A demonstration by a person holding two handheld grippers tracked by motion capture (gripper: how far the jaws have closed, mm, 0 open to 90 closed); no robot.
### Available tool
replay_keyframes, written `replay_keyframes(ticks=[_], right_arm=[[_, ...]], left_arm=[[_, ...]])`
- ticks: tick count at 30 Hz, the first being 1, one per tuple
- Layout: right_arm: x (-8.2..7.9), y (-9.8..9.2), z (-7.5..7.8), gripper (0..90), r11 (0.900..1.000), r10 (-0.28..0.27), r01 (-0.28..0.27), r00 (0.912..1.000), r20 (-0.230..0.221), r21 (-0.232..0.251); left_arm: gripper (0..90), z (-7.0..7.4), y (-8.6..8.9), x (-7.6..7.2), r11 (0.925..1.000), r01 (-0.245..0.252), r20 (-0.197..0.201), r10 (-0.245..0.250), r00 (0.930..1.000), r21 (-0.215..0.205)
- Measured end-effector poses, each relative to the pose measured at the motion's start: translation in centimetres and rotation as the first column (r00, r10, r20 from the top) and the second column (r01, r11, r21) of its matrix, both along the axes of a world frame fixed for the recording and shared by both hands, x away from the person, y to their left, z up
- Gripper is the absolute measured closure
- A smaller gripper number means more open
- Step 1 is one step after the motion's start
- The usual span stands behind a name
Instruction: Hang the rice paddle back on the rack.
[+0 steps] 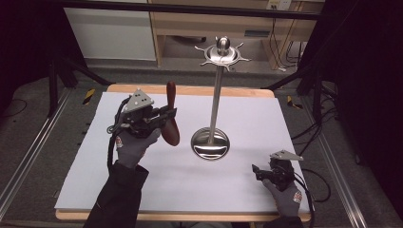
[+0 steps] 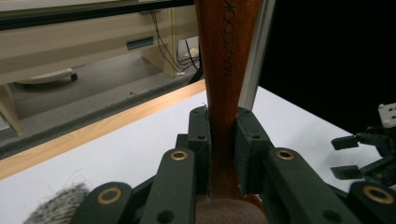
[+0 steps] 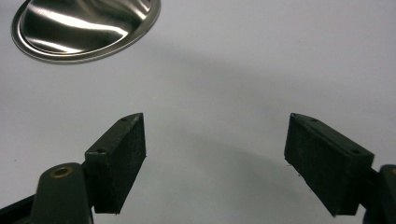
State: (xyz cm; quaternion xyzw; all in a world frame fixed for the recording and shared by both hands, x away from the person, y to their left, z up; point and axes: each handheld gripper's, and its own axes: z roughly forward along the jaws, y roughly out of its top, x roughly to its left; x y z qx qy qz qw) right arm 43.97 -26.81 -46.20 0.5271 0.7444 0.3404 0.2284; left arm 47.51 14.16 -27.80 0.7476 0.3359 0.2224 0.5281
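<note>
A reddish-brown wooden spoon (image 1: 171, 128) stands nearly upright above the white table top (image 1: 190, 185), left of a tall steel utensil stand (image 1: 216, 99). My left gripper (image 1: 167, 115) is shut on the spoon's narrow neck. In the left gripper view the pads clamp the wooden handle (image 2: 224, 56), which is marked with letters, between the left gripper's (image 2: 223, 126) jaws. The stand has a round dished base (image 1: 210, 145) and a hook ring (image 1: 222, 53) on top. My right gripper (image 1: 258, 172) rests low at the front right, open and empty. The right gripper (image 3: 215, 154) faces the base (image 3: 84, 23).
The stand's pole (image 2: 257, 56) rises just behind the spoon in the left gripper view, with the right gripper (image 2: 359, 158) farther off. A wooden table edge (image 1: 190, 90) runs along the back. Shelving and cables lie beyond it on the floor.
</note>
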Motion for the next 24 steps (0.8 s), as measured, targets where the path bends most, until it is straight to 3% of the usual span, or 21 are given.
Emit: replay_keyframes(ticks=[24], right_arm=[[0.1, -0.1, 0.0, 20.8, 1.000, 0.002, -0.002, 1.0000, 0.001, 0.003]], left_arm=[[77.7, 3.5, -2.1, -0.2, 0.9985, 0.047, 0.060, -0.046, 0.9972, -0.026]])
